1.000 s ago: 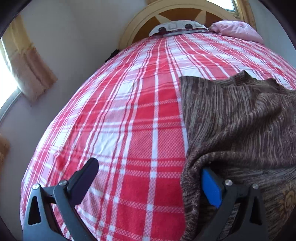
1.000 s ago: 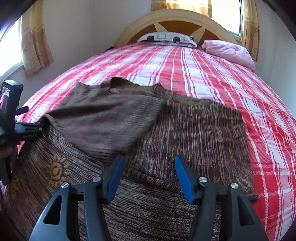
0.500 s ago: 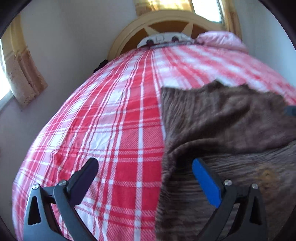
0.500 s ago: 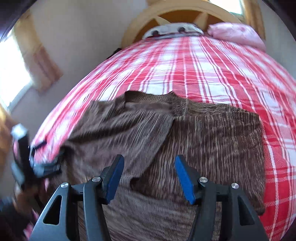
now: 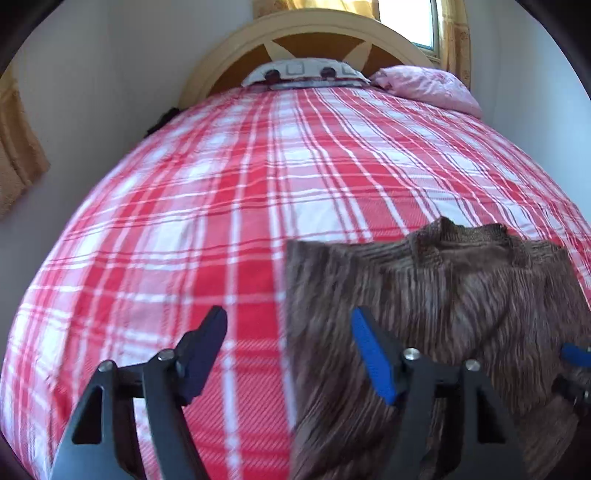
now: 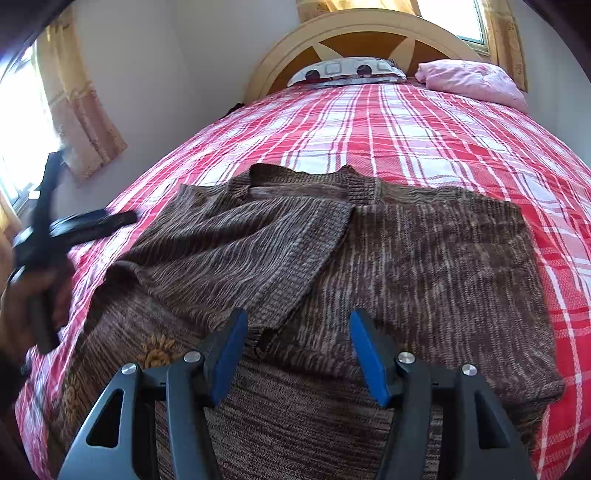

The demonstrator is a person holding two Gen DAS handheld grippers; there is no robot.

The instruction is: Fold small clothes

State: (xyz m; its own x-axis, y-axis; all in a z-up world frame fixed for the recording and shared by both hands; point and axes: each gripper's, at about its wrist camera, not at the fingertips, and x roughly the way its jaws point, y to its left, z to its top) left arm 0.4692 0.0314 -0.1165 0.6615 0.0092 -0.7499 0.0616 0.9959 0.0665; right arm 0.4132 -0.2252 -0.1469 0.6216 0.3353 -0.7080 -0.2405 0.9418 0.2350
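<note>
A brown knitted sweater point(image 6: 424, 258) lies flat on the red plaid bed, collar toward the headboard, its left sleeve point(image 6: 240, 254) folded across the chest. Orange sun motifs point(image 6: 155, 350) show near its hem. My right gripper point(image 6: 295, 350) is open and empty, above the lower middle of the sweater. My left gripper point(image 5: 288, 350) is open and empty, raised over the sweater's left edge point(image 5: 295, 295); it also shows blurred at the left of the right wrist view point(image 6: 55, 236). The sweater fills the lower right of the left wrist view point(image 5: 461, 295).
The plaid bedspread point(image 5: 221, 184) covers the bed. A patterned pillow point(image 6: 343, 70) and a pink pillow point(image 6: 472, 81) lie by the wooden headboard point(image 6: 362, 33). A wall and curtains point(image 6: 81, 110) stand left of the bed.
My left gripper let go of the sweater's left edge and pulled up and back. Both cameras have risen and swung, so more of the bed shows. The sleeve stays folded over the chest.
</note>
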